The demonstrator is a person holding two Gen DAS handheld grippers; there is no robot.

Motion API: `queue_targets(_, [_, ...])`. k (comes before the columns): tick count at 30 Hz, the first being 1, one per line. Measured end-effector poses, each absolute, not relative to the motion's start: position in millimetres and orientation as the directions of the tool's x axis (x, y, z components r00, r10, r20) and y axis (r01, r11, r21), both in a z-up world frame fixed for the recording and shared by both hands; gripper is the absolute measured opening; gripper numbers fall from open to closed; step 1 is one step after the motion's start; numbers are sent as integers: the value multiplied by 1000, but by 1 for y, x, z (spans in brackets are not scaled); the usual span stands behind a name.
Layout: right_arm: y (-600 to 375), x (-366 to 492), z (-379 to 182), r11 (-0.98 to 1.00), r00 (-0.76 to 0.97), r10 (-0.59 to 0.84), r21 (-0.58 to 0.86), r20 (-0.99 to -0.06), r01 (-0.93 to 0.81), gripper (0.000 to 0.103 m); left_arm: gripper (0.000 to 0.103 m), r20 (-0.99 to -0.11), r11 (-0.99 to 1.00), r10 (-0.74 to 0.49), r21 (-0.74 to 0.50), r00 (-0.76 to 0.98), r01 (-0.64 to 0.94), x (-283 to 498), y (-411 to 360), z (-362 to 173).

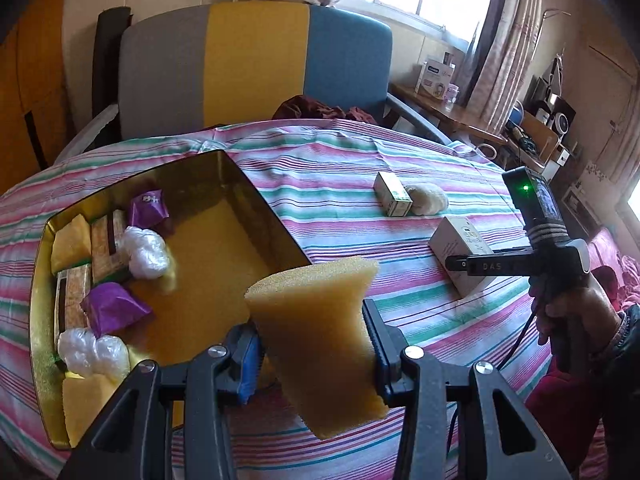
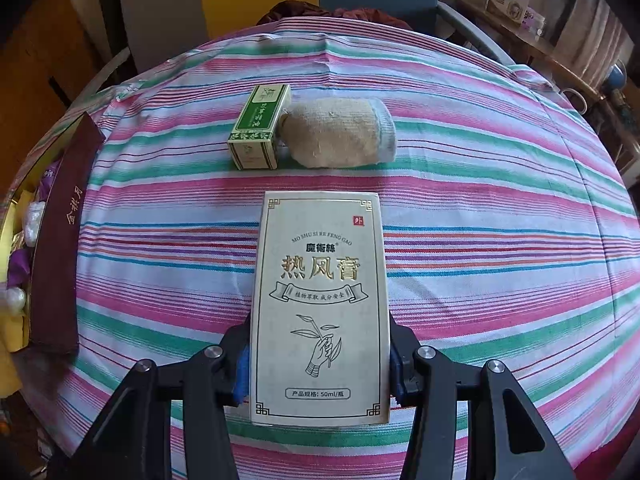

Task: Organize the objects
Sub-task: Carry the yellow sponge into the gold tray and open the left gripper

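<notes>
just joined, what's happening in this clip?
A person is tidying small items off a striped cloth into a gold tin. The left claw is shut on a yellow sponge, held beside the tin, which already holds sponges, purple packets and white wads. The right claw is clamped on a white carton that appears to rest on the cloth. A green box and a rolled cloth, side by side, are still out.
</notes>
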State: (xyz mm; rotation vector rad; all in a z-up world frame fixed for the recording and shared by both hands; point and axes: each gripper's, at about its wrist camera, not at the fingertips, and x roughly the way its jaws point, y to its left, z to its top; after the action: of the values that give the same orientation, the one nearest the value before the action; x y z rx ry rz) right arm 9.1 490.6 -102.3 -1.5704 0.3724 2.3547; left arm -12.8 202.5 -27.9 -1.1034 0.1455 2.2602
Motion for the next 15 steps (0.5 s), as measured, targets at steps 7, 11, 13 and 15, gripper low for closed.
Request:
queue_targets(7, [490, 8, -102, -923, -362, 111, 38, -926, -382, 51, 45, -736, -860, 452, -209, -505, -465, -34, 149, -25])
queue_targets(11, [485, 6, -103, -935, -354, 127, 8, -927, -355, 51, 45, -750, -903, 403, -232, -524, -361, -50, 103, -30])
queue_targets(13, [481, 5, -103, -942, -352, 141, -15, -925, -337, 51, 45, -758, -918, 381, -241, -530, -316, -54, 83, -33])
queue_targets(15, [480, 4, -103, -945, -354, 147, -25, -924, -326, 51, 45, -763, -924, 373, -255, -528, -285, -56, 70, -38])
